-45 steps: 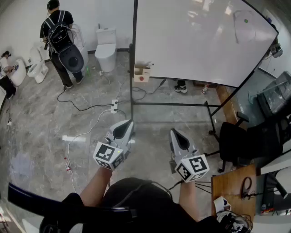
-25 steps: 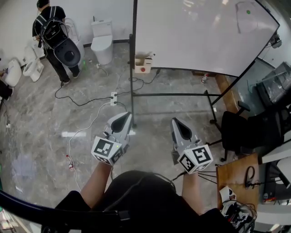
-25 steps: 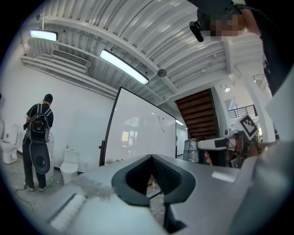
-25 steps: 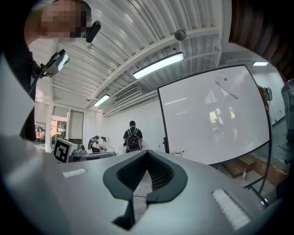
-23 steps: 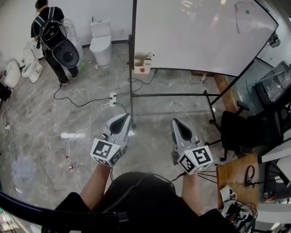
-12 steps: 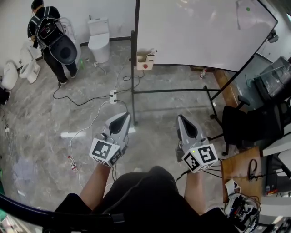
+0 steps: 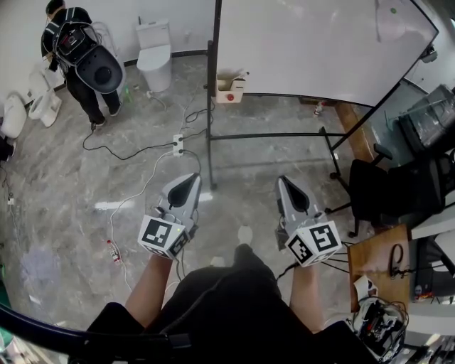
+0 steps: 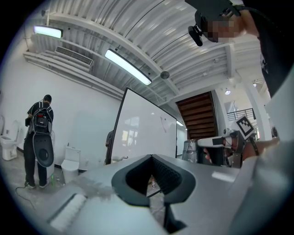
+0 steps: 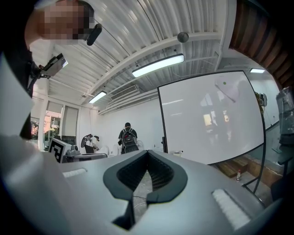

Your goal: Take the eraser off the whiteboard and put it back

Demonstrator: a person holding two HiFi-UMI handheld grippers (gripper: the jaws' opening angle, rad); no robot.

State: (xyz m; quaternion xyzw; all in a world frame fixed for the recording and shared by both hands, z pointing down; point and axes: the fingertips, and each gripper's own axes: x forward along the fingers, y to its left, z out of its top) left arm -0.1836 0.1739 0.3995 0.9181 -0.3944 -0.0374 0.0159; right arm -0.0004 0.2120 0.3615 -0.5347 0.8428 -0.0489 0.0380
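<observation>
The whiteboard (image 7: 313, 43) stands on a black wheeled frame ahead of me. A pale patch with a green dot (image 7: 393, 10) sits near its top right corner; whether it is the eraser I cannot tell. My left gripper (image 7: 186, 181) and right gripper (image 7: 287, 183) are held level side by side, well short of the board, and both point at it. Each is shut with nothing between its pads. In the left gripper view the left gripper (image 8: 150, 157) faces the whiteboard (image 8: 144, 128). In the right gripper view the right gripper (image 9: 147, 152) has the whiteboard (image 9: 206, 119) to its right.
A cardboard box (image 7: 229, 89) sits by the board's left post. Cables (image 7: 135, 153) and a power strip (image 7: 178, 144) lie on the marble floor. A person with a backpack (image 7: 78, 57) stands by toilets (image 7: 153, 53) at the far left. A black chair (image 7: 384, 195) and a wooden desk (image 7: 377, 266) are on the right.
The holder has stepped forward: a shoe now shows between the two grippers and the floor scene has shifted in the head view. Both grippers stayed shut and side by side.
</observation>
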